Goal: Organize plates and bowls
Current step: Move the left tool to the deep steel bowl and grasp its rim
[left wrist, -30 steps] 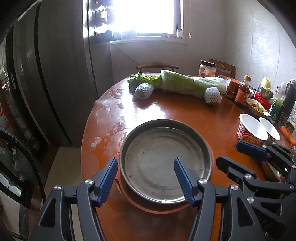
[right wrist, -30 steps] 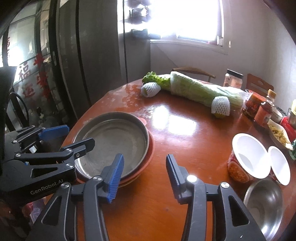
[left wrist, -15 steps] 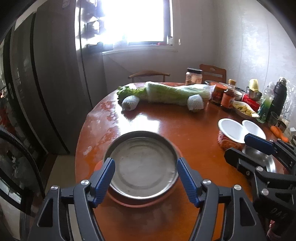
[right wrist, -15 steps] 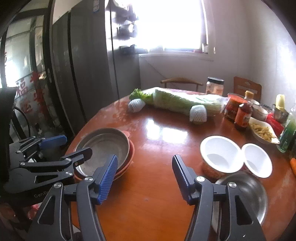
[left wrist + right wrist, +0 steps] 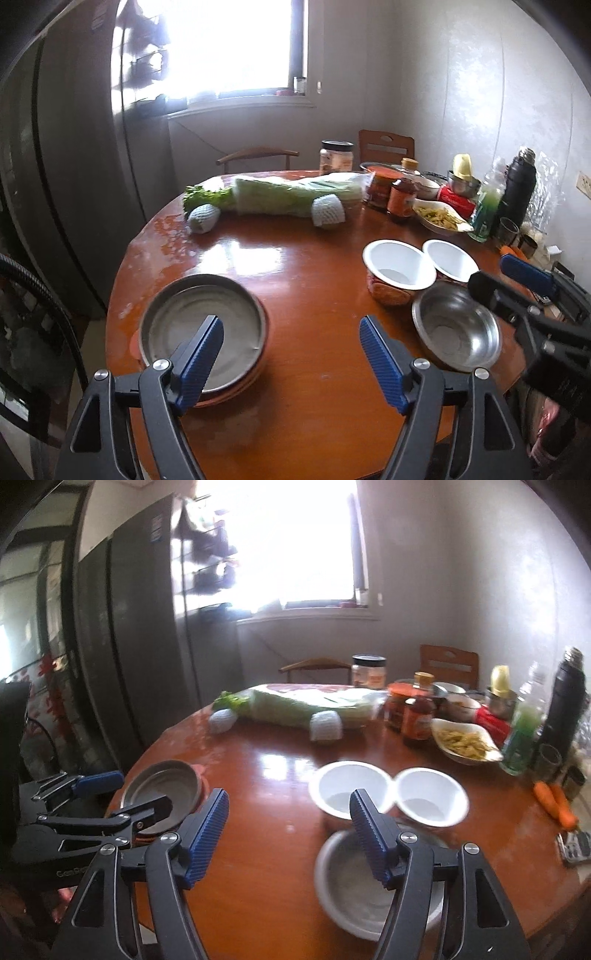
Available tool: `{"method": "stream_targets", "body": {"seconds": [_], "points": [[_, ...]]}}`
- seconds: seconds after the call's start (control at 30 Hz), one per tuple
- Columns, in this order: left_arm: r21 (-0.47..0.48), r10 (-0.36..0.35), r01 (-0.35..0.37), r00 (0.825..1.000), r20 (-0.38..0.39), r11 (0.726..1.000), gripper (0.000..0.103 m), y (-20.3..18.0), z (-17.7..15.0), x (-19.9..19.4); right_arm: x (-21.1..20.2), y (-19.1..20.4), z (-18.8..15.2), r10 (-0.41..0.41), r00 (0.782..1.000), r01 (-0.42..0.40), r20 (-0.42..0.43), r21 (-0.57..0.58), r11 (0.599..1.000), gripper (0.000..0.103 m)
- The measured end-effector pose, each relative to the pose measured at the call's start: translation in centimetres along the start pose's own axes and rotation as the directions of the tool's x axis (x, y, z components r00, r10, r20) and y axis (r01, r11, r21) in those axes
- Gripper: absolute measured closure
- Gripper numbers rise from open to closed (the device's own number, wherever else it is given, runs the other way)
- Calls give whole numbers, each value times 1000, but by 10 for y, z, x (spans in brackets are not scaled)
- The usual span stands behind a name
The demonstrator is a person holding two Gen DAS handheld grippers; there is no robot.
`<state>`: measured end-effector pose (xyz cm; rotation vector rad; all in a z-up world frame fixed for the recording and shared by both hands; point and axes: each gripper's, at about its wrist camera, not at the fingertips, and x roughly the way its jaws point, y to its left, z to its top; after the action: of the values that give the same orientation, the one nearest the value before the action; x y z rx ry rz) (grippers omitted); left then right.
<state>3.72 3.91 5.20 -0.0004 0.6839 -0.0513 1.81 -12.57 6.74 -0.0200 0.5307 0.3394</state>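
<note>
Two tools, both gaping with nothing between the jaws, which have just been widening. Steel bowl (image 5: pixel 373 882) sits at 6 o'clock on the desk (image 5: pixel 277 849), directly under the right tool (image 5: pixel 288 830); left tool (image 5: pixel 291 354) hovers nearer the stacked plates (image 5: pixel 203 332), at 8 o'clock.

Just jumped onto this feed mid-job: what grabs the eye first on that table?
A long wrapped cabbage lies across the far side of the round table, under a glaring window. Near the left edge, a steel pan sits stacked on an orange plate; to the right, two white bowls touch rim to rim behind a steel bowl. Bottles and jars crowd the far right.
</note>
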Motion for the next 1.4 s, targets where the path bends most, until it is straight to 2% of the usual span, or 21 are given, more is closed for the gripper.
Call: {"method": "stream_targets", "body": {"seconds": [0.23,0.43,0.73,1.0,1.2,1.33,1.4], "points": [[32,-31,32,999,-13,999,27,-32,4,5,-17,-48,-11,-74,997,74,10,74,995,33],[57,-61,64,997,-54,996,27,-61,4,24,-14,-91,-28,-139,990,141,-25,129,982,33],[67,-98,109,983,-153,992,27,-96,-5,73,8,-129,-57,-140,985,156,-100,173,973,33],[66,-128,144,971,-203,987,27,-114,-12,104,34,-137,-76,-117,981,142,-154,164,976,33],[57,-140,159,960,-242,986,27,-121,-18,124,46,-144,-82,-109,980,137,-168,169,976,49],[58,-159,178,956,-247,982,27,-126,-20,131,52,-146,-84,-99,979,129,-176,169,977,54],[58,-170,190,954,-249,980,30,-128,-20,133,54,-146,-84,-89,980,120,-177,172,978,57]]}}
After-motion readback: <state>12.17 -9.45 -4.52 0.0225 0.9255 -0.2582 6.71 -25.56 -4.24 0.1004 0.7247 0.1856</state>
